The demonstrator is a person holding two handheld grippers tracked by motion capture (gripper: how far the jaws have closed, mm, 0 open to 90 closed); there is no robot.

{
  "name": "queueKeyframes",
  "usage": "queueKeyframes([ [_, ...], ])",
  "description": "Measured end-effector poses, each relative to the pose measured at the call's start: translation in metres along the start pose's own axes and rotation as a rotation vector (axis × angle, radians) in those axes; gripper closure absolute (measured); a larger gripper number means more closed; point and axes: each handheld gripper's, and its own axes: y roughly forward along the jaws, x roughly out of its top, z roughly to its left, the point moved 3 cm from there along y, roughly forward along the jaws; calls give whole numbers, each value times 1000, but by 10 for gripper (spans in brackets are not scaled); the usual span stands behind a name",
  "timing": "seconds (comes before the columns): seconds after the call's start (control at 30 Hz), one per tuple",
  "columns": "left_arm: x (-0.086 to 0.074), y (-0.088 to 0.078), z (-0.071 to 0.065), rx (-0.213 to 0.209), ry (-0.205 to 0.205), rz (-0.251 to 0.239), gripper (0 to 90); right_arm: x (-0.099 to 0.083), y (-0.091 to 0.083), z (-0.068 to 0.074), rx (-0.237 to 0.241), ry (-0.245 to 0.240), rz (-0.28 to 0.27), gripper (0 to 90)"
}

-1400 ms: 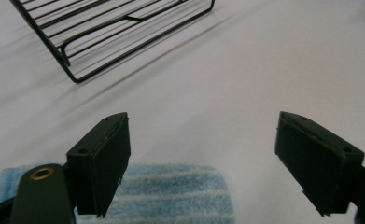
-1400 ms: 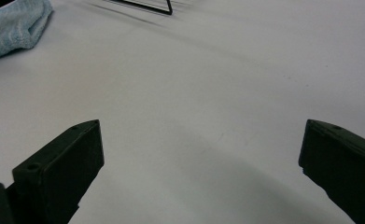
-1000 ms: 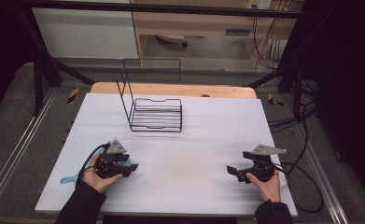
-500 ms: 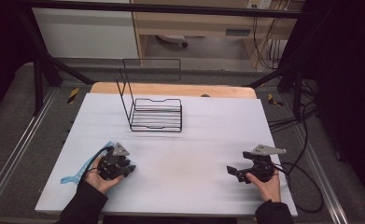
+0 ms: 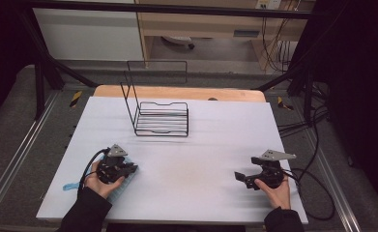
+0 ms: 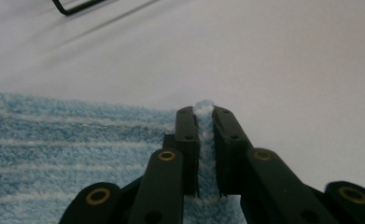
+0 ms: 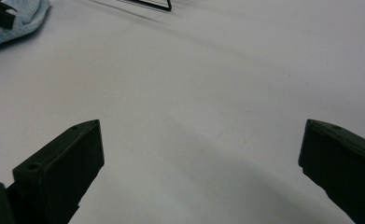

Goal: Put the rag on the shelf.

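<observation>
A light blue striped towel [image 6: 54, 154] lies flat on the white table cover at the front left. My left gripper [image 6: 203, 112] is shut on a raised fold of it, and blue pile pokes out between the jaw tips. From above, the left gripper [image 5: 128, 170] rests low on the towel [image 5: 120, 190], held by a hand in a dark sleeve. At the front right my right gripper [image 5: 240, 177] points left; its jaws stand wide apart over bare cover [image 7: 201, 135], holding nothing.
A black wire rack [image 5: 161, 118] with a tall back frame stands at the middle rear of the white table cover [image 5: 215, 140]. Cables trail off the right edge near the right gripper. The right gripper view catches the towel [image 7: 17, 18] far off at top left.
My left gripper has shifted only slightly on the towel, and a little more blue shows beneath the hand. The right gripper has stayed put.
</observation>
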Motion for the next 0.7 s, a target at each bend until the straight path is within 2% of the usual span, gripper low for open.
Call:
queueKeyframes([
  [0.17,4,-6,1,-19,-49,-67,812,0,0,0,-3,-2,-1,8],
  [0.33,9,-7,-3,-31,-82,-105,812,1,0,-1,-5,0,0,9],
  [0.7,23,2,-15,-33,-119,-117,811,0,0,-1,-11,2,2,9],
])
